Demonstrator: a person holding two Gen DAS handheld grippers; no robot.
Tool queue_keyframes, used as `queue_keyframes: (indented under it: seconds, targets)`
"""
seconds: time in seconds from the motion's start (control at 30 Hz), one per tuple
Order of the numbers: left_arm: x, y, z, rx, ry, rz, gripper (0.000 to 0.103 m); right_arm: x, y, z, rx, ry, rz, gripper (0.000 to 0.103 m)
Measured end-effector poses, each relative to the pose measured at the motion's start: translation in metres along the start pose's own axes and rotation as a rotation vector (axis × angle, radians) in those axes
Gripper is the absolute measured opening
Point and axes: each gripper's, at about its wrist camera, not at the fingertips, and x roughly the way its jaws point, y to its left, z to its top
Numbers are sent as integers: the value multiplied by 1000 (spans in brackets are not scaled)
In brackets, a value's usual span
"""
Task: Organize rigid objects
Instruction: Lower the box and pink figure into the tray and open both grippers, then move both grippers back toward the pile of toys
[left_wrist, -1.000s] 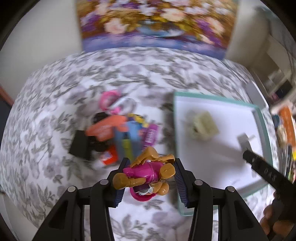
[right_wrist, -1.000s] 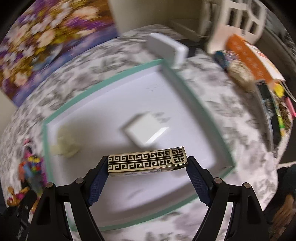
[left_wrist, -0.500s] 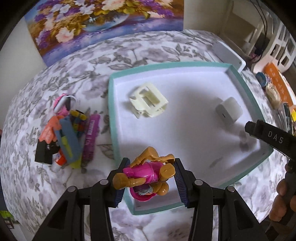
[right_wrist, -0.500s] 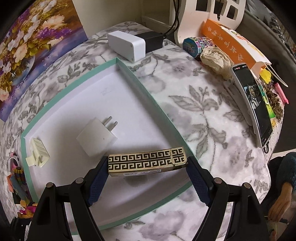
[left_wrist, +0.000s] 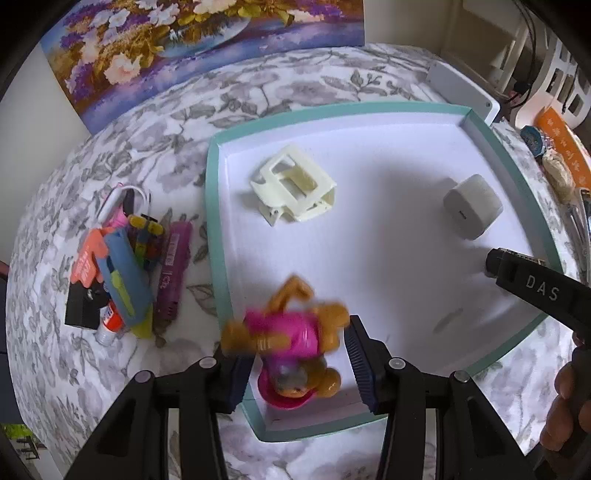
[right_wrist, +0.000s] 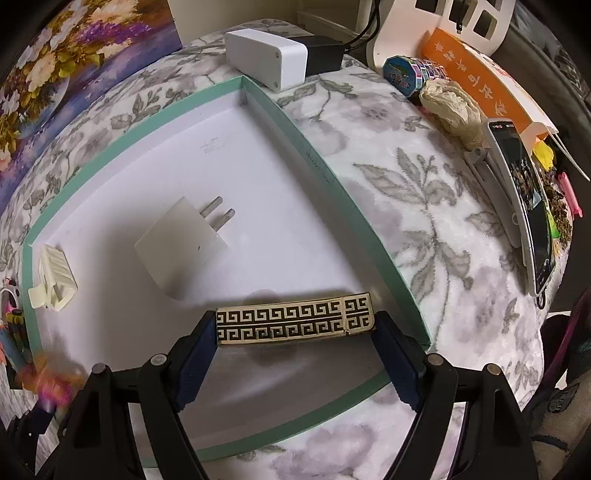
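The left gripper (left_wrist: 297, 354) has just spread open, and the blurred toy figure (left_wrist: 291, 343) drops toward the tray (left_wrist: 216, 229). The right gripper (right_wrist: 295, 338) stays clamped on the patterned bar (right_wrist: 293, 319), not yet placed.

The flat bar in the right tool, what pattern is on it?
A black Greek-key meander on a pale gold bar, clearest in the right wrist view.

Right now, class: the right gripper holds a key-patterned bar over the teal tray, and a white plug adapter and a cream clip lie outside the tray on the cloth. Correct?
Not quite. The plug adapter and cream clip lie inside the teal tray, as the right wrist view shows. The right gripper does hold the key-patterned bar over it.
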Motion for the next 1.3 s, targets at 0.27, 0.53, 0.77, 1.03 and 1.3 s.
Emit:
queue_keyframes:
  seconds: [0.27,0.53,0.77,1.03,1.3]
  targets:
    - [12,3,-2,-5,24,12,53,3,0,0,2,1,7,84]
    - [7,1,-1,-8,16,-2,69,0,3,0,-22,-15,-8,84]
    - [-4,3,3,-19,-6,-22,80,-12,6,1,-22,-54,5,84]
    - [-21,17,9,-69,-44,-45,102,-23,8,4,-16,-103,48,84]
    - [-29,56,12,-193,-81,-19,103,-27,11,2,-18,-127,96,92]
